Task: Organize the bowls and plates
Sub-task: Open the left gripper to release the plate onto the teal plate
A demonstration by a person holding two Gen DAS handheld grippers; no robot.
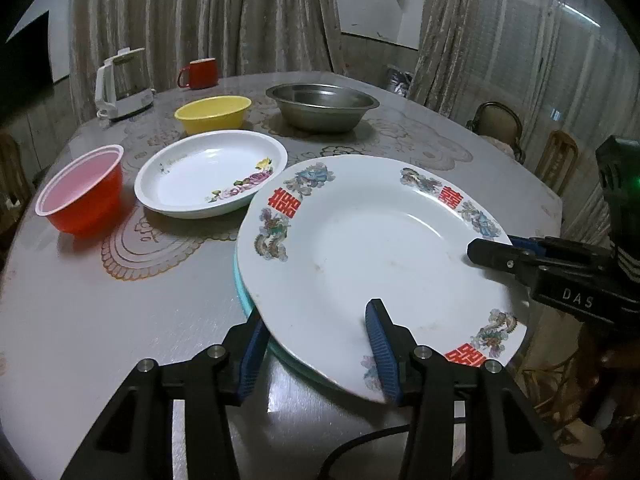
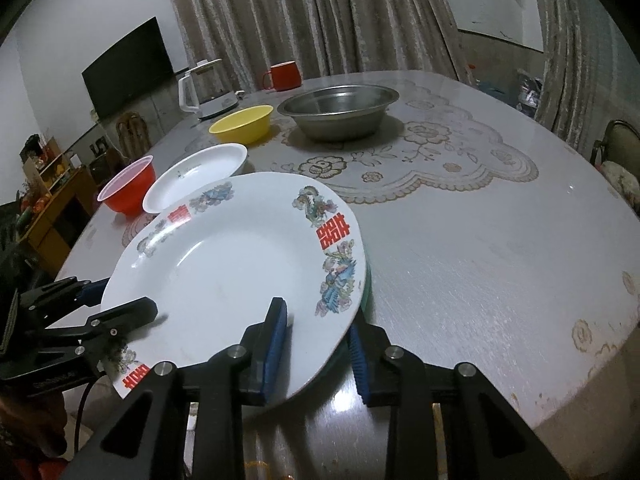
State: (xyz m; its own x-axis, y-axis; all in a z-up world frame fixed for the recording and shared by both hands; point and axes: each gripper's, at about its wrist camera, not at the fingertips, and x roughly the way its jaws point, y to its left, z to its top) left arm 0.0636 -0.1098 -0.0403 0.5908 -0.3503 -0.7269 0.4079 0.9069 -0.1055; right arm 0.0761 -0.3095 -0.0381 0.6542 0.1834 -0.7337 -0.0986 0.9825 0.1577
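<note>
Left gripper (image 1: 316,344) straddles the near rim of the big plate (image 1: 372,248), one finger above, one below; pad contact unclear, so grip cannot be told. Right gripper (image 2: 318,344) straddles the opposite rim likewise, jaws narrow, grip also unclear. Plate sits tilted over a teal plate (image 1: 244,296) on the tabletop (image 1: 120,320). Ahead of the left gripper: red bowl (image 1: 82,192), flowered plate (image 1: 210,172), yellow bowl (image 1: 212,112), steel basin (image 1: 322,106).

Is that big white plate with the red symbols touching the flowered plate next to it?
Cannot tell. In the left wrist view the big plate's rim overlaps the flowered plate's edge; no gap or contact shows plainly. The right wrist view shows the same overlap.
</note>
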